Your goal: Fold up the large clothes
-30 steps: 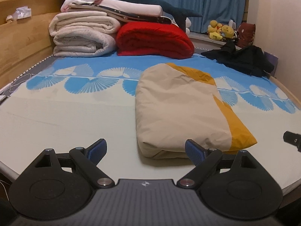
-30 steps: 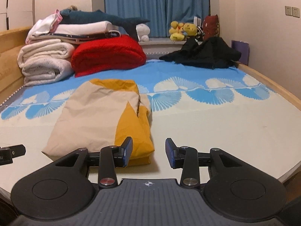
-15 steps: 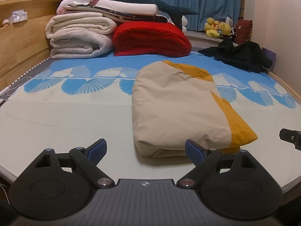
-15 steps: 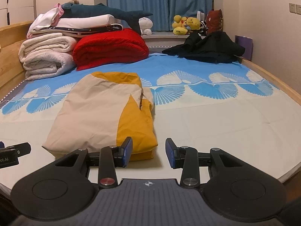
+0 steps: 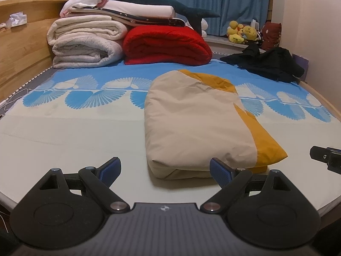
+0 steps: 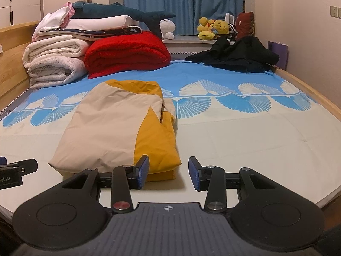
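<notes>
A folded beige and mustard garment (image 5: 198, 123) lies on the bed (image 5: 64, 132); it also shows in the right wrist view (image 6: 119, 125). My left gripper (image 5: 165, 171) is wide open and empty at the garment's near left corner, low over the sheet. My right gripper (image 6: 168, 171) is open and empty just before the garment's near right mustard corner. The right gripper's tip (image 5: 326, 157) shows at the right edge of the left wrist view, and the left gripper's tip (image 6: 19, 169) at the left edge of the right wrist view.
Folded white blankets (image 5: 85, 42) and a red blanket (image 5: 166, 44) are stacked at the bed's far left, with a plush shark (image 5: 162, 2) on top. A crumpled black garment (image 5: 268, 64) lies far right. Wooden bed frame (image 5: 21, 49) on the left, wall on the right.
Both grippers have drifted slightly, so the garment sits a little closer and more centred. The right gripper's jaws are a bit wider. The garment has not moved.
</notes>
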The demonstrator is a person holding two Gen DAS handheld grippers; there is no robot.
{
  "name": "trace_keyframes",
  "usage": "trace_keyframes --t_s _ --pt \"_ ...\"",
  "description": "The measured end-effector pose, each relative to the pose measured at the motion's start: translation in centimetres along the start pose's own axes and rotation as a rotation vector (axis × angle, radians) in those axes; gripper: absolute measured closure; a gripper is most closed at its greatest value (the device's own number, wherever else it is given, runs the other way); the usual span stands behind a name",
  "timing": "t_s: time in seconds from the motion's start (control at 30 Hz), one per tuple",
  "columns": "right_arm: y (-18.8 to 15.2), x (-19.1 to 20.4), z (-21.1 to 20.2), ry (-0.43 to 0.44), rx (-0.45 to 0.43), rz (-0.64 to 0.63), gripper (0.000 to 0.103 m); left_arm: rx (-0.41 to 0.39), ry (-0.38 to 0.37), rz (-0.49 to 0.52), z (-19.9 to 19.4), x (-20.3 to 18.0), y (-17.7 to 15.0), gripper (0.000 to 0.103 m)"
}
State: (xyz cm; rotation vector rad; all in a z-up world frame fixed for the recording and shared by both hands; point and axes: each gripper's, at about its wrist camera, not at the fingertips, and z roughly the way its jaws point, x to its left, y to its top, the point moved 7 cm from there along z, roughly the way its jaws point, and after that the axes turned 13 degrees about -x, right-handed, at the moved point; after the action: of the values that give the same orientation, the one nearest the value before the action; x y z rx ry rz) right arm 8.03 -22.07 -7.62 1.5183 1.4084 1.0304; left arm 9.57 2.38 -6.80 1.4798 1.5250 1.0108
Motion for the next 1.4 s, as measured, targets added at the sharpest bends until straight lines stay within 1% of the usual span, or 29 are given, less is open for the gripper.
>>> trace_keyframes --t_s 1.4 --pt "-0.11 0.31 0.03 0.001 0.002 -0.007 0.060 -0.015 -0.029 0.014 0.05 -0.37 0.02 0.010"
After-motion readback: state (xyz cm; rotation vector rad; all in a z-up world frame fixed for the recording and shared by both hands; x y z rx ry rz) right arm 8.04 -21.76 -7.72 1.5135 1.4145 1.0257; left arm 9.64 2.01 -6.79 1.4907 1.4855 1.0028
